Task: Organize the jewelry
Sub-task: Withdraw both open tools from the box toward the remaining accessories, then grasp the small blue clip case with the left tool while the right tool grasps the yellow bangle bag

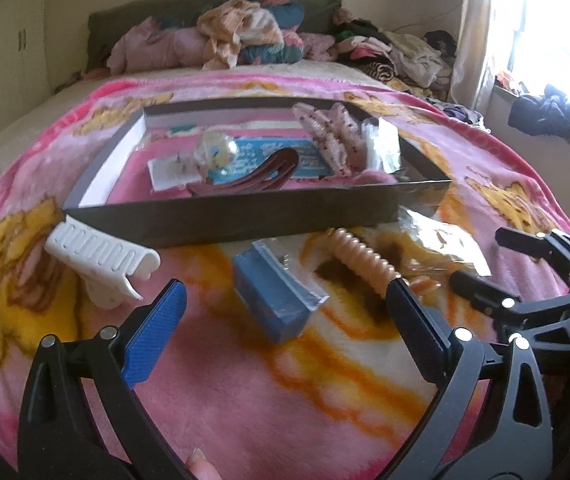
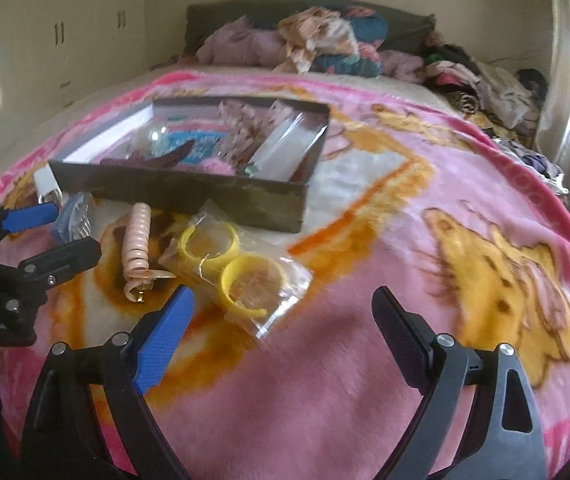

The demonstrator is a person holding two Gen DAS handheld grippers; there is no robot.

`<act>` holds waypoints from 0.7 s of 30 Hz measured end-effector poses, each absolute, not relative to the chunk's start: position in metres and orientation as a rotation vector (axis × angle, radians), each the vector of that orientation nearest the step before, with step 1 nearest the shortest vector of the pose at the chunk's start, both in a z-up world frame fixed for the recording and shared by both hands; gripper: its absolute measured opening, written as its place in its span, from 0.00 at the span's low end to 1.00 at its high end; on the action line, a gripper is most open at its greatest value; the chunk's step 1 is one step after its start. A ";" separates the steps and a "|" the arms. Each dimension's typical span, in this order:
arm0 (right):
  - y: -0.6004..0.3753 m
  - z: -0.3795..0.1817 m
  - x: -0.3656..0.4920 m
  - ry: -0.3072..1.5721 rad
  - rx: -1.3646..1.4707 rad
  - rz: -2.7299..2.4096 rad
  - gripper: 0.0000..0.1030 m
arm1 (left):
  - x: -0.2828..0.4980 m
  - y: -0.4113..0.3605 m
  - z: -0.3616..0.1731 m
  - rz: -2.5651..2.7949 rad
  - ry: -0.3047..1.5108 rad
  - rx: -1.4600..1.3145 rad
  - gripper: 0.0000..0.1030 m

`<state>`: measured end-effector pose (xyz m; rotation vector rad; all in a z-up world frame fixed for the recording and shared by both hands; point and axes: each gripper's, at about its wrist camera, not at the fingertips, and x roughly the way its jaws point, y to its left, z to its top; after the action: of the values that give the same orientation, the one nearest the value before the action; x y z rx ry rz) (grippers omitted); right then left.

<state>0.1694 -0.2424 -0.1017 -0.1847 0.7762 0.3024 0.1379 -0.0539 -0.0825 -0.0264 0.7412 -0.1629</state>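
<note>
Partly complete, by the look of it. A shallow dark box is sitting on the pink blanket of the bed, and it is already holding several pieces: a brown hair clip, a blue printed card, a clear round trinket, a white earring card, pink patterned hair accessories and a clear packet at its right end.

Four items are lying outside the box, all just in front of its near wall:
- a white claw clip, at the left corner;
- a small blue box in clear wrap, centre;
- a peach spiral hair tie, right of that, with a small gold piece at its near end;
- a clear bag of yellow bangles, its far edge touching or slipping under the box wall; which of the two I cannot tell.

The left gripper is hovering with its jaws spread wide and empty, framing the small blue box. The right gripper is likewise spread wide and empty, over bare blanket just short of the bag of bangles.

Judgement: the remaining work is moving these four items into the box; the small blue box appears to be next for the left side.
</note>
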 end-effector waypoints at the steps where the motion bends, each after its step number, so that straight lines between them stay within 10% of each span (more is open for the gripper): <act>1: -0.240 -0.103 0.174 0.782 -0.196 0.296 0.85 | 0.140 -0.052 -0.084 -0.156 0.752 -0.037 0.89; 10: -0.225 -0.110 0.197 0.828 -0.208 0.337 0.85 | 0.150 -0.057 -0.091 -0.149 0.797 -0.038 0.47; 20: -0.230 -0.101 0.173 0.811 -0.124 0.359 0.31 | 0.142 -0.060 -0.086 -0.195 0.784 -0.012 0.32; 21: -0.233 -0.099 0.170 0.810 -0.095 0.360 0.31 | 0.141 -0.061 -0.085 -0.201 0.782 -0.013 0.18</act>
<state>0.1698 -0.2333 -0.0992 -0.0955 0.8100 0.3595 0.1410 -0.0608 -0.0848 -0.0132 0.7817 -0.2012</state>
